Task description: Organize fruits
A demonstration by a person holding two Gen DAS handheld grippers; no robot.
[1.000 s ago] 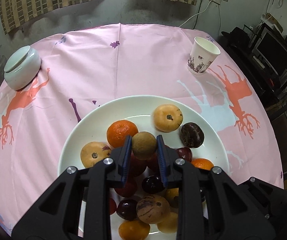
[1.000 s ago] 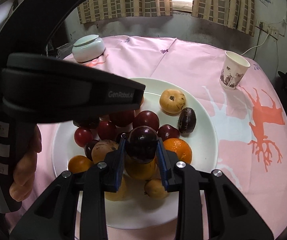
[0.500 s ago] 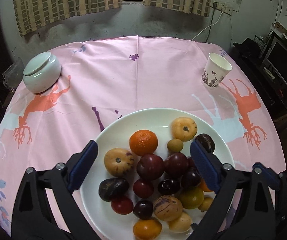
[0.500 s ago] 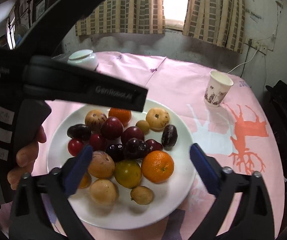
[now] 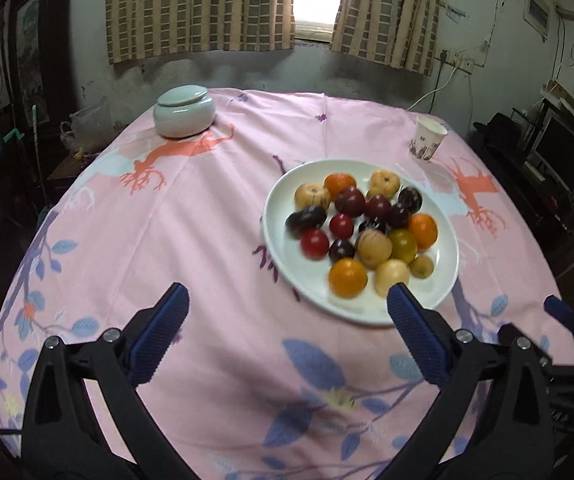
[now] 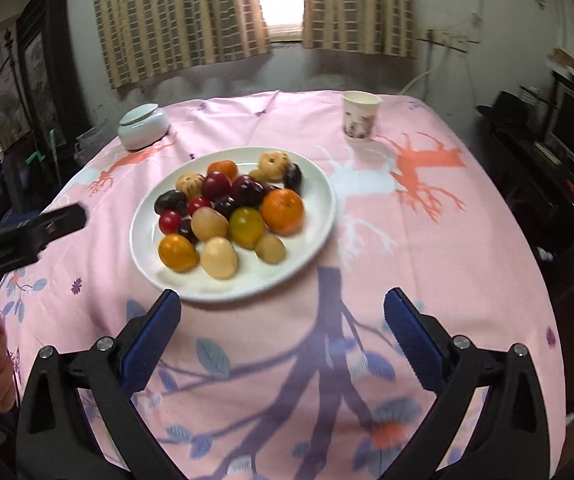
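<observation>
While both jaws are spread wide and empty, the right hand-held gripper [image 6: 281,316] is held just short of the white plate [image 6: 319,216], nearer than the left hand-held gripper [image 5: 287,320]. Ahead and slightly left, the fruits [image 6: 231,210] are seen heaped on it: oranges, dark plums, pale rounds, on the pink tabletop [image 6: 427,248].

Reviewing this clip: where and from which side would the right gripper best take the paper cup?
Probably across the paper cup at mid-height, coming in level from the near side with the right gripper. The cup stands upright and alone on the tablecloth, beyond the plate, and widens upward, so opposing walls suit the open jaws.
</observation>
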